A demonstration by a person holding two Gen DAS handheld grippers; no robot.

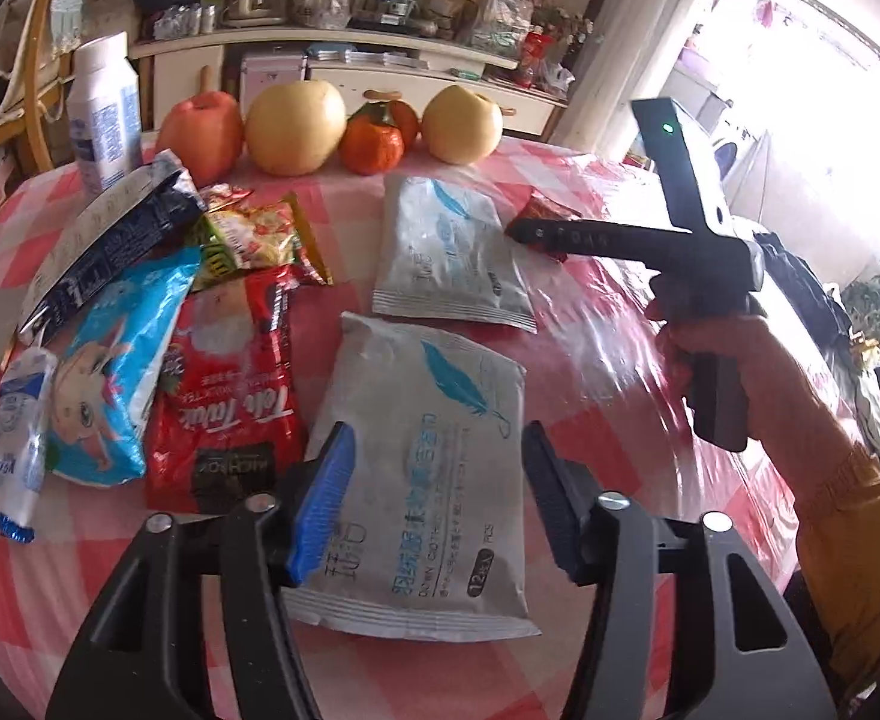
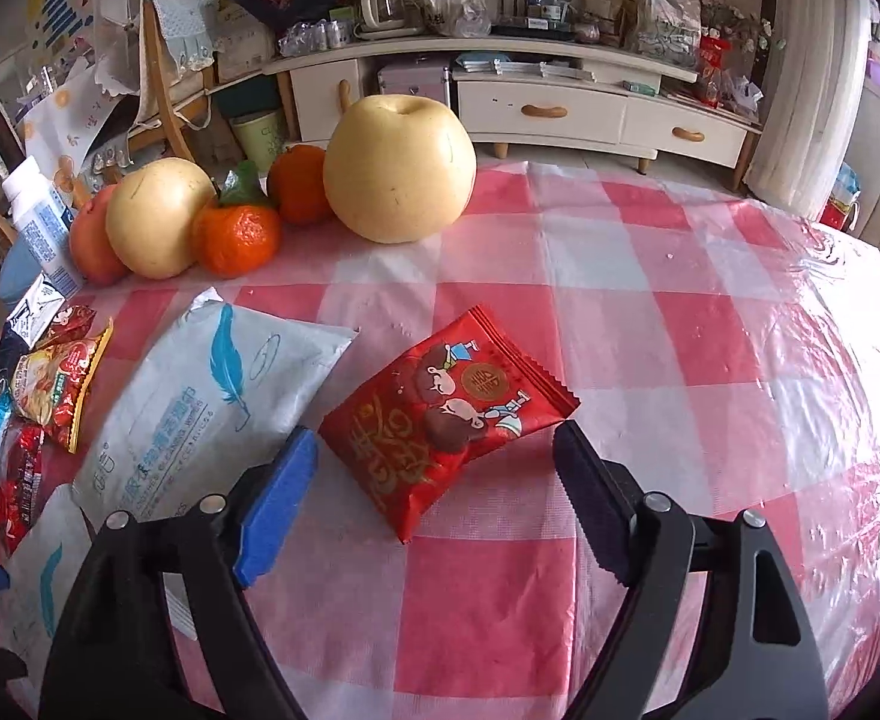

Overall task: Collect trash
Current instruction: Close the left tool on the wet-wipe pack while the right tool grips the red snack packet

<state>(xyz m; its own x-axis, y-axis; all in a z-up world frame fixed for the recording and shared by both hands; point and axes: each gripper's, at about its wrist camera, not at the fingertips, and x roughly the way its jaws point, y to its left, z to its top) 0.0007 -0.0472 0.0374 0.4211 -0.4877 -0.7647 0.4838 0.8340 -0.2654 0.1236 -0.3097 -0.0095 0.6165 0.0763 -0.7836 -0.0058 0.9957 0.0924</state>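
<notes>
In the left wrist view, the left gripper sits at the bottom centre of the frame, its jaws apart, straddling the near end of a grey wipes packet that lies flat on the red-and-white checked tablecloth. Whether the pads touch the packet cannot be told. A second grey wipes packet lies just above it in the frame. To the left is a spread of wrappers: a red snack bag, a blue-and-white bag, a dark foil bag and a yellow-green noodle packet. Along the upper middle stand a white carton, an apple, two pears and two tangerines.

At the right of that frame a hand in a yellow sleeve holds the right gripper, which points left toward a small red packet.

In the right wrist view, the right gripper fills the bottom centre with its jaws wide apart. The small red packet lies flat on the cloth between the two fingertips, at the frame's centre, touched by neither pad. The second wipes packet lies just beside it on the left.
</notes>
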